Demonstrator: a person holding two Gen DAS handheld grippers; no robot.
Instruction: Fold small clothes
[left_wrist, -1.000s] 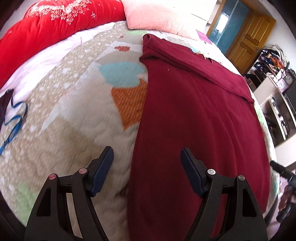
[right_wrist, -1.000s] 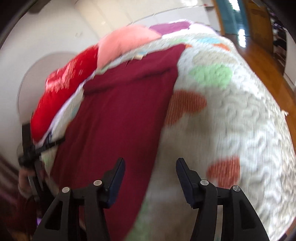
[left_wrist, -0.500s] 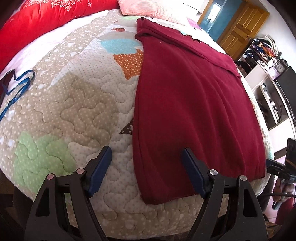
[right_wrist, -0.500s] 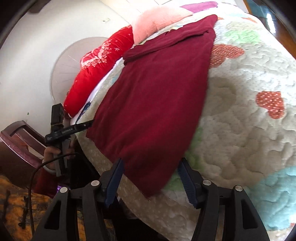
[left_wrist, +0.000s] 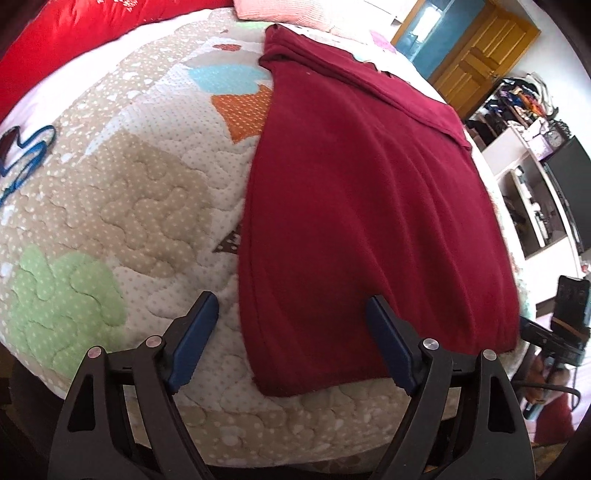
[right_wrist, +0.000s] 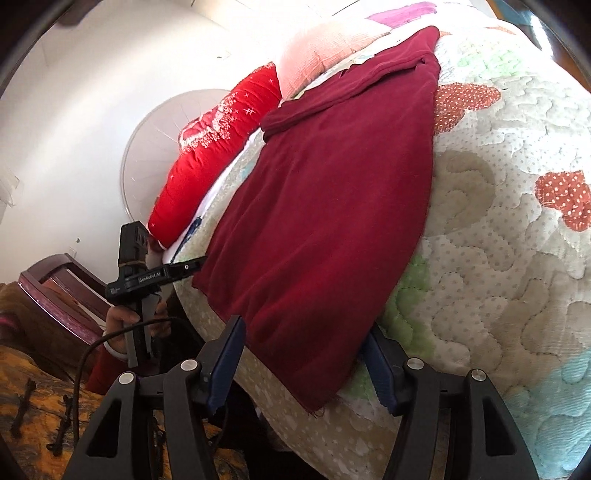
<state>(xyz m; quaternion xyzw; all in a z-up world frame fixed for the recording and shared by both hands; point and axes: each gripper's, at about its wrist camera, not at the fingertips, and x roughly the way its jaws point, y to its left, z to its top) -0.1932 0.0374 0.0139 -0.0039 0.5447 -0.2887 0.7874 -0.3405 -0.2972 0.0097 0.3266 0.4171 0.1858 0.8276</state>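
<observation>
Left wrist view: left gripper (left_wrist: 290, 341) fingers apart, empty, straddling the near left corner of the dark red fleece garment (left_wrist: 369, 206), spread flat on the quilted patchwork bedspread (left_wrist: 110, 206). Right gripper (right_wrist: 308, 360) fingers also apart, empty, with the garment's near right corner (right_wrist: 325, 391) lying between them. Red pillow (right_wrist: 218, 147) beyond.

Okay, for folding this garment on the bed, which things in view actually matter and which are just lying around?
Part of the job:
maroon garment
left hand-held gripper, open
right hand-held gripper, open
quilted bedspread it lies on

Just lying about:
red quilt
pink pillow
blue cord
wooden door
</observation>
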